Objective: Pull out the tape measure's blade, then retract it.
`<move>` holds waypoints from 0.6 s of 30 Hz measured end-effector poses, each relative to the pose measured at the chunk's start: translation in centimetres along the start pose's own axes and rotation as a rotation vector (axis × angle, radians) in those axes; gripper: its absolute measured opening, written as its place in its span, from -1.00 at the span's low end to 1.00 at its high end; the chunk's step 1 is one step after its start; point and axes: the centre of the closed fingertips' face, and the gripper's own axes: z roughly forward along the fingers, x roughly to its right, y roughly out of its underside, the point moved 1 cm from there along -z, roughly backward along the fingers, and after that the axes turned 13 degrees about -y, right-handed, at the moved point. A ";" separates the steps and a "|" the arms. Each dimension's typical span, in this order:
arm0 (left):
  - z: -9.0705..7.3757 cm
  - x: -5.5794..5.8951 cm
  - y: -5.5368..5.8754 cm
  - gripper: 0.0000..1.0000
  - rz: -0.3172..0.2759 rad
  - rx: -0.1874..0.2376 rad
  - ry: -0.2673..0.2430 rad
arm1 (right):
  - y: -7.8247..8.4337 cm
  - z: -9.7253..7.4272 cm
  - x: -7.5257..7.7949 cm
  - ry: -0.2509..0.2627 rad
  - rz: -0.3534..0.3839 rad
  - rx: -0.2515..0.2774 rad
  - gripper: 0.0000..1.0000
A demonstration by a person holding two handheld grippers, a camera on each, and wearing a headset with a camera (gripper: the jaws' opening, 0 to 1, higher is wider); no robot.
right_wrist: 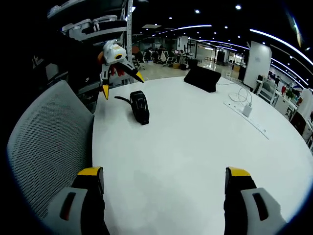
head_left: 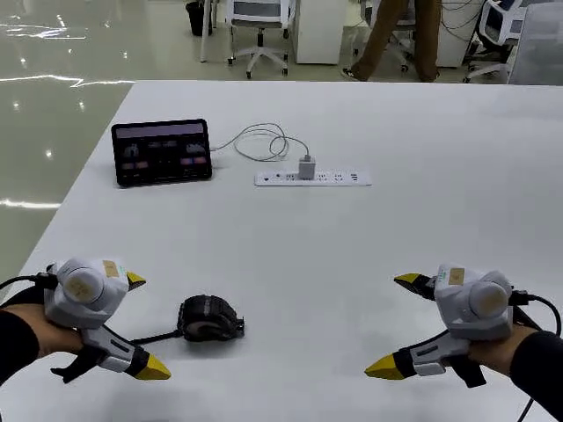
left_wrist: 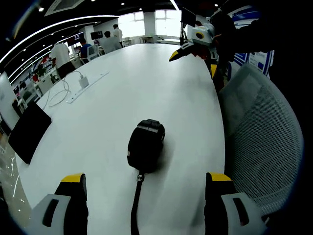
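Lying untouched on worktop (head_left: 352,246), tape measure (head_left: 210,318) not yet extended; pull and retract both remain; left tongs (head_left: 145,324) released just beside it; right tongs (head_left: 393,323) released, well apart.

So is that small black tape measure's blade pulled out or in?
In: no blade extends from the black tape measure; just its dark strap trails on the white table.
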 end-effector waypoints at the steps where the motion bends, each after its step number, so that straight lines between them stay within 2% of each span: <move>1: 0.2 0.0 -0.2 0.93 0.003 -0.002 0.003 | 0.0 0.2 0.1 -0.005 0.000 -0.004 1.00; 5: 1.0 -0.1 -0.6 0.93 0.036 -0.041 0.022 | 0.0 1.6 0.3 -0.038 -0.004 -0.030 1.00; 11: 2.0 0.1 -1.3 0.93 0.068 -0.060 0.062 | -1.0 3.2 0.2 -0.077 -0.024 -0.053 1.00; 13: 2.4 -0.4 -1.4 0.93 0.088 -0.063 0.069 | -1.6 3.6 0.1 -0.086 -0.034 -0.052 1.00; 18: 3.2 -0.5 -2.1 0.93 0.127 -0.065 0.084 | -2.8 5.0 -0.1 -0.119 -0.062 -0.056 0.99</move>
